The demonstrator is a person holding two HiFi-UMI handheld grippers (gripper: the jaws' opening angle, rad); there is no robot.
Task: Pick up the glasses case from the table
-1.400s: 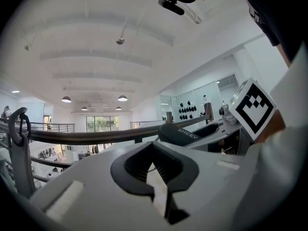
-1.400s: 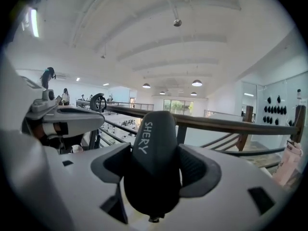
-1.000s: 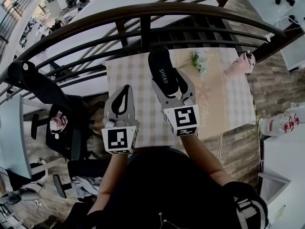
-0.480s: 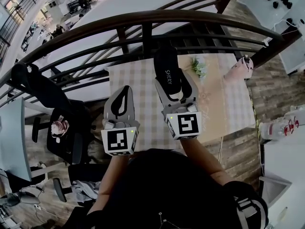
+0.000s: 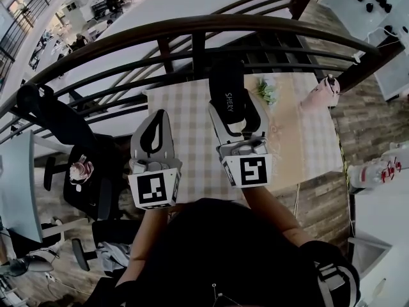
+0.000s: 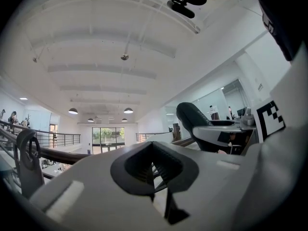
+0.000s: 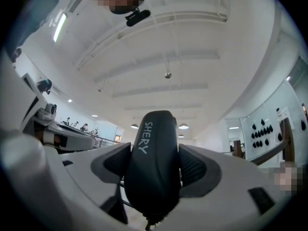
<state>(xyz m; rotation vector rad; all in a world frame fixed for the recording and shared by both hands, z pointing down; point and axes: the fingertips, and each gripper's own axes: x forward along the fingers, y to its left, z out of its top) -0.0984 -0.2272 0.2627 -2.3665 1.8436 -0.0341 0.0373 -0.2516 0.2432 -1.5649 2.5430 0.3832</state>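
Observation:
The glasses case (image 5: 227, 91) is black and oblong, with pale lettering along its side. It is held off the checked table (image 5: 185, 107), with its far end pointing at the railing. My right gripper (image 5: 234, 110) is shut on its near half, one jaw on each long side. In the right gripper view the case (image 7: 155, 170) fills the gap between the jaws of the right gripper (image 7: 154, 177), against the ceiling. My left gripper (image 5: 156, 115) hovers to the left of it, shut and empty. The left gripper view shows the left gripper (image 6: 153, 148) with its tips together, aimed at the ceiling.
A dark curved railing (image 5: 192, 27) runs just beyond the table. A small plant (image 5: 267, 85) and a pink object (image 5: 323, 88) stand on the table's right part. A black office chair (image 5: 89, 171) stands at the left. A white bottle (image 5: 374, 168) is at the far right.
The right gripper has lifted the case and carried it a little further from me, towards the railing. The left gripper has shifted slightly left and risen closer to the head camera.

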